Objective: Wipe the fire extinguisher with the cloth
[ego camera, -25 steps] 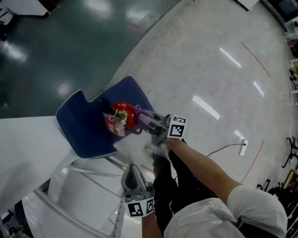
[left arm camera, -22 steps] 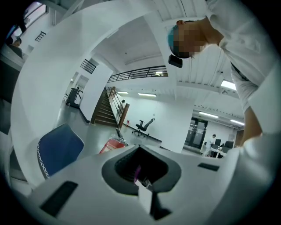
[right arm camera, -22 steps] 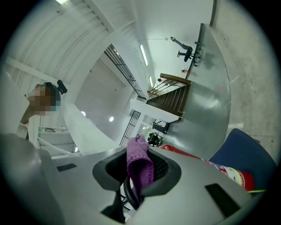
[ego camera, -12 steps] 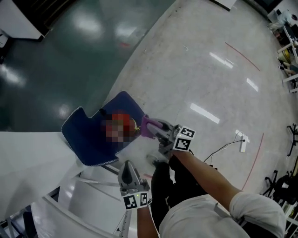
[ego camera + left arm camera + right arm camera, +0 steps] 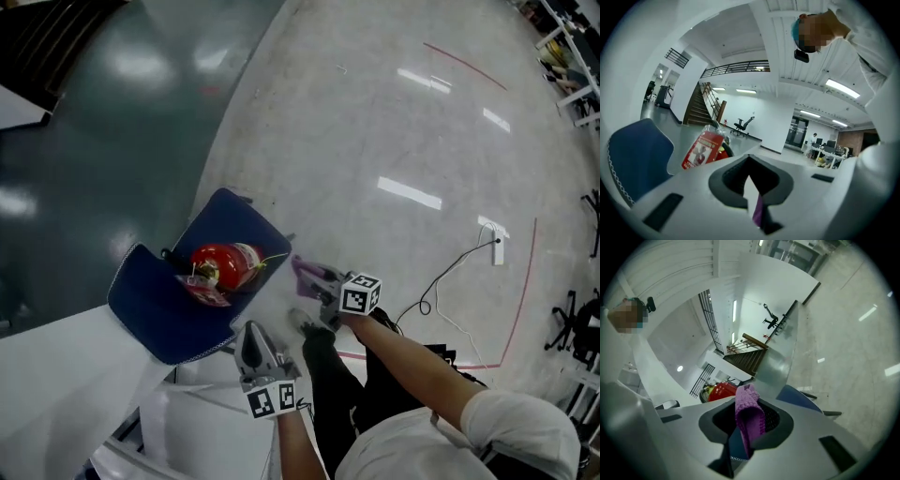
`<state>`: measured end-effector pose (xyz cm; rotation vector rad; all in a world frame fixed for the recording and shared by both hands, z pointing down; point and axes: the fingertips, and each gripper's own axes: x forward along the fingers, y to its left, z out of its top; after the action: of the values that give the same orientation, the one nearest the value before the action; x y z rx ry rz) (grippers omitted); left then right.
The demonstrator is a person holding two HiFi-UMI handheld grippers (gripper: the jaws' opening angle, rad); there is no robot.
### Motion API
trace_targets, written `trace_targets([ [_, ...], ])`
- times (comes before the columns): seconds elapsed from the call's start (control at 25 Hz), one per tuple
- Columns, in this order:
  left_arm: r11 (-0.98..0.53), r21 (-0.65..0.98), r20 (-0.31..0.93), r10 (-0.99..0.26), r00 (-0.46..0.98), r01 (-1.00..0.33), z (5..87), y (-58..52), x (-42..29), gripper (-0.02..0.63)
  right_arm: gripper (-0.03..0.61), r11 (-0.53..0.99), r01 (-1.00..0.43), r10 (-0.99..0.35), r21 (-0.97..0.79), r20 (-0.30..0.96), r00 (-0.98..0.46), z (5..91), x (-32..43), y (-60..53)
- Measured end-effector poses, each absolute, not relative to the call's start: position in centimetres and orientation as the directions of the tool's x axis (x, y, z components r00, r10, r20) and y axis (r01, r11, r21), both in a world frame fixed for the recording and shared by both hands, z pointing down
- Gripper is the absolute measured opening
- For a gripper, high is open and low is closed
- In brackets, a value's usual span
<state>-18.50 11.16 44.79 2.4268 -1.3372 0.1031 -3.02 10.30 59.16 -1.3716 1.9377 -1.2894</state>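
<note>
My right gripper [image 5: 309,275] clamps the purple cloth [image 5: 749,414], my left gripper [image 5: 254,339] is closed empty; wiping may roll the fire extinguisher [image 5: 222,265] off the blue chair [image 5: 155,309].

In the right gripper view the fire extinguisher [image 5: 723,391] shows only as a red patch left of centre, the rest behind the right gripper [image 5: 749,420] and the cloth [image 5: 748,406] it clamps. In the left gripper view, the print on the tag [image 5: 697,151] is too small to read, and a purple sliver [image 5: 758,213] at bottom centre is too thin to identify.
</note>
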Motion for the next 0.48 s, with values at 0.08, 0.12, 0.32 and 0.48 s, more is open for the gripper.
trace_targets([
  [0.08, -0.503, 0.293, 0.249, -0.781, 0.573, -0.813, 46.7, 10.9, -18.7, 0.005, 0.068, 0.030, -0.467, -0.902, -0.884, 0.177, -0.394, 62.6, -4.4, 10.9],
  [0.12, -0.510, 0.302, 0.243, -0.775, 0.583, -0.805, 47.7, 10.4, -18.7, 0.005, 0.069, 0.013, -0.458, -0.908, -0.889, 0.182, -0.378, 64.4, -4.8, 10.7],
  [0.32, -0.499, 0.352, 0.259, -0.761, 0.594, -0.792, 52.9, 9.4, -19.8, 0.005, 0.069, -0.108, -0.403, -0.924, -0.909, 0.241, -0.296, 73.9, -7.0, 10.2],
  [0.48, -0.499, 0.361, 0.240, -0.766, 0.596, -0.788, 55.4, 8.1, -20.6, 0.005, 0.068, -0.110, -0.363, -0.942, -0.925, 0.214, -0.258, 78.6, -7.7, 7.3],
])
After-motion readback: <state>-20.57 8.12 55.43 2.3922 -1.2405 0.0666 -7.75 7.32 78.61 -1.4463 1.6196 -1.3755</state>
